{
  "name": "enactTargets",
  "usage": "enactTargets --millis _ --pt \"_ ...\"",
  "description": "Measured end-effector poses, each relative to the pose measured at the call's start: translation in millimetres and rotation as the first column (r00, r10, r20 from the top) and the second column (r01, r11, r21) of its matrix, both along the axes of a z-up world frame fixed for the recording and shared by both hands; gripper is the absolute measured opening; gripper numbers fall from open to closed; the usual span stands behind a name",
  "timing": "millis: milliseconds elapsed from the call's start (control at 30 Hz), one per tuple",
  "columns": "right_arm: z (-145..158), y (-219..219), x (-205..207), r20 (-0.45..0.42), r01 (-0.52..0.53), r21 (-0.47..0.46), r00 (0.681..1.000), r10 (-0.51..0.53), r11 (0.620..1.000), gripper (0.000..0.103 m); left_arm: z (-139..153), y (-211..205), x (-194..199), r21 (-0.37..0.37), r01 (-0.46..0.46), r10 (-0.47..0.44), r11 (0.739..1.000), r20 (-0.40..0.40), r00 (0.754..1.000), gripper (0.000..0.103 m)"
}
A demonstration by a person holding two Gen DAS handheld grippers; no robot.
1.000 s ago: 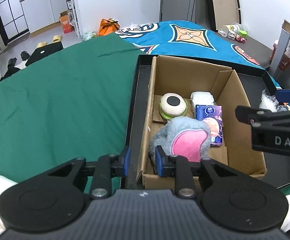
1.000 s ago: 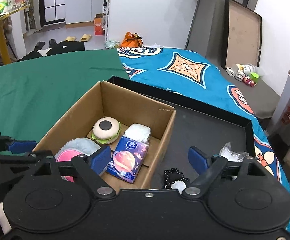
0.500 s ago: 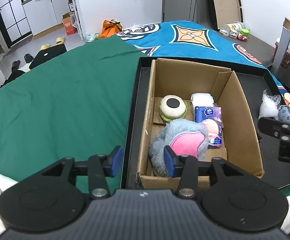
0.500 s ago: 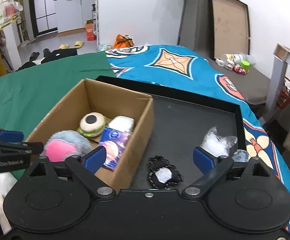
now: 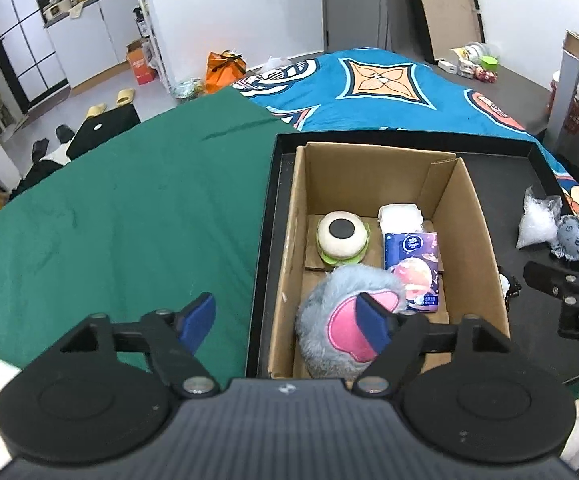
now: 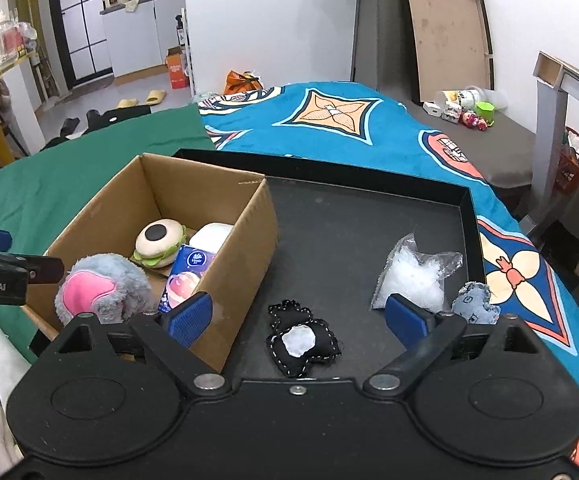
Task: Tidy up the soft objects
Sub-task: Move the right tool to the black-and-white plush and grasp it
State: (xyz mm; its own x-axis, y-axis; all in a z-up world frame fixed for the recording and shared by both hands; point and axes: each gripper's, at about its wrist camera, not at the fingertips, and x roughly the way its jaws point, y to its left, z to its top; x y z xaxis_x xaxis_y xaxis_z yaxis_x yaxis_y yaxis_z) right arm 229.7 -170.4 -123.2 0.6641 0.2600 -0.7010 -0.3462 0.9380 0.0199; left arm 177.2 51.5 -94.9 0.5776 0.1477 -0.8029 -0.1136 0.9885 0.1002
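Inside the cardboard box [image 5: 477, 216] on the black tray [image 6: 369, 216], the grey-and-pink plush [image 5: 341, 320] lies at the 6 o'clock end, with the burger plush [image 5: 341, 236], the tissue pack [image 5: 413, 268] and a white packet [image 5: 401, 216] toward 12 o'clock. Above the box's 6 o'clock edge, the left claw [image 5: 285, 316] has just been opening and now gapes wide, gripping nothing, its right pad over the plush. At 3 o'clock of the box, the right claw [image 6: 297, 316] stands wide and empty over the black pouch [image 6: 301, 340], with the clear bag [image 6: 413, 276] and the small denim toy [image 6: 475, 308] further toward 3 o'clock.
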Motion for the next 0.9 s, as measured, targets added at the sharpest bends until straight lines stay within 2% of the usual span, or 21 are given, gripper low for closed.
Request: enactTargets --millis 467,767,900 --pt "-44 -21 17 -0.095 0.003 0.107 0.995 0.008 0.994 0.075 -10 -12 14 0.109 0.062 -0.051 0.992 -0.099 0.994 0.08" --pt "-62 -23 32 -0.124 0.013 0.119 0.992 0.001 0.993 0.074 -12 -21 22 0.136 0.074 -0.054 0.988 -0.145 0.988 0.08" --pt "-67 -21 33 -0.125 0.008 0.109 0.992 0.005 0.994 0.064 -13 -26 26 0.157 0.079 -0.054 0.985 -0.157 0.986 0.08"
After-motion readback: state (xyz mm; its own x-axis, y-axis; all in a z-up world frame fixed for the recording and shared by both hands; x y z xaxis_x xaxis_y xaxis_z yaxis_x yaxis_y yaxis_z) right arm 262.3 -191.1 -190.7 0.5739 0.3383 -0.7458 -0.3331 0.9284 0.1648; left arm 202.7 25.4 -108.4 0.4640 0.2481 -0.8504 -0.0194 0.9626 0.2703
